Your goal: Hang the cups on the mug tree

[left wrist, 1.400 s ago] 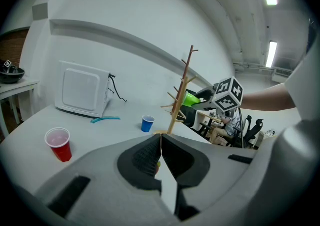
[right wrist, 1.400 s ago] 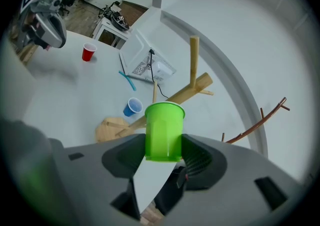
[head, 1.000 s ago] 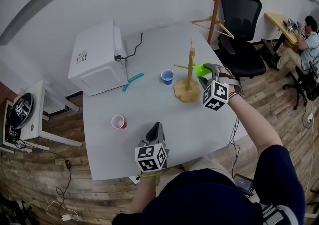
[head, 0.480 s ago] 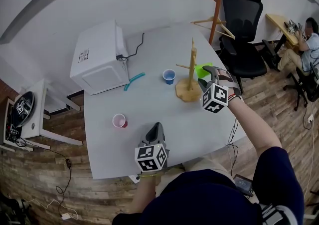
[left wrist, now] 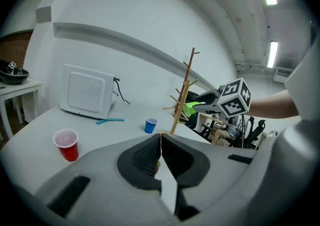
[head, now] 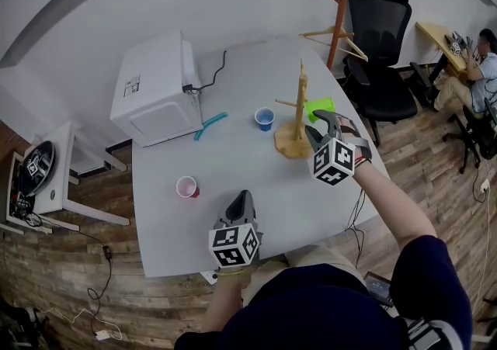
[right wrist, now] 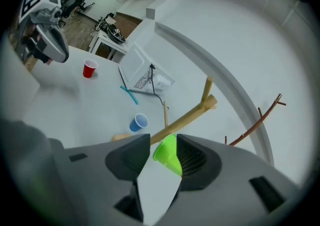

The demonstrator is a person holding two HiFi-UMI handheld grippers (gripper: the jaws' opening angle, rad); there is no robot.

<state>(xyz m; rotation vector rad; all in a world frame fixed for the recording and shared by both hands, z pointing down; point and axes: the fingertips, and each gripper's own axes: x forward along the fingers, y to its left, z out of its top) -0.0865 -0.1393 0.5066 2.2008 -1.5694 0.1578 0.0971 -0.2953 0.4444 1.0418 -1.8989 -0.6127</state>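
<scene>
Presently the green cup [right wrist: 167,156] lies on its side between the jaws of the right tool [right wrist: 164,140]. It rests against one dark, ribbed jaw face with a gap to the other. Those jaws have just been closing, yet they stand apart. Directly beyond the cup crosses the mug tree [head: 300,100], a bare wooden post with thin pegs on a round base. Whether a peg carries the cup I cannot tell. A blue cup [head: 264,118] stands near that base. A red cup [head: 185,187] stands well apart, nearer the left tool [left wrist: 160,137], whose jaws are pressed together and empty. A teal strip [head: 208,125] lies before a boxy white appliance [head: 155,96] on the smooth, pale surface [head: 233,162].
</scene>
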